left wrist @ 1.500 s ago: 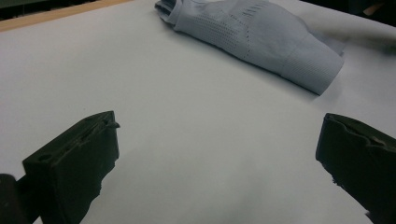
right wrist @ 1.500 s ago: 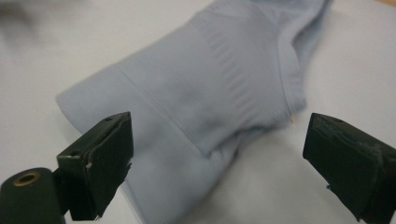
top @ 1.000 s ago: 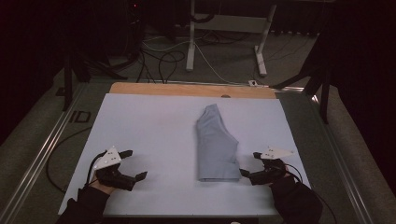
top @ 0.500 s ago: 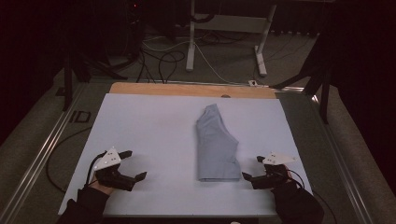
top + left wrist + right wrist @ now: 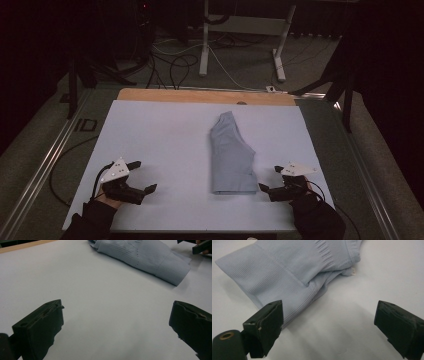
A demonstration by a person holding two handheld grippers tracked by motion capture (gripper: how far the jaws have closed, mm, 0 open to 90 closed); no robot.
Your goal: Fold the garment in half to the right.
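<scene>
High view: the folded pale-blue garment (image 5: pixel 231 159) is laid flat at the middle of the white table cover (image 5: pixel 160 135), with the right gripper (image 5: pixel 272 181) set just beside its near right corner, jaws spread wide — the left gripper (image 5: pixel 141 177) is held well apart from it, jaws likewise spread. If the ribbed hem (image 5: pixel 274 282) is pinched through one layer only, the fold could be dragged open — and the stack skewed.

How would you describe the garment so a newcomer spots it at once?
Start from the pale sheet that covers the table. The garment lies right of its middle, lengthwise away from the person, its near ribbed hem beside the open right gripper. It is the one light blue, folded knit piece there; everything else on the sheet is black gripper hardware.
</scene>
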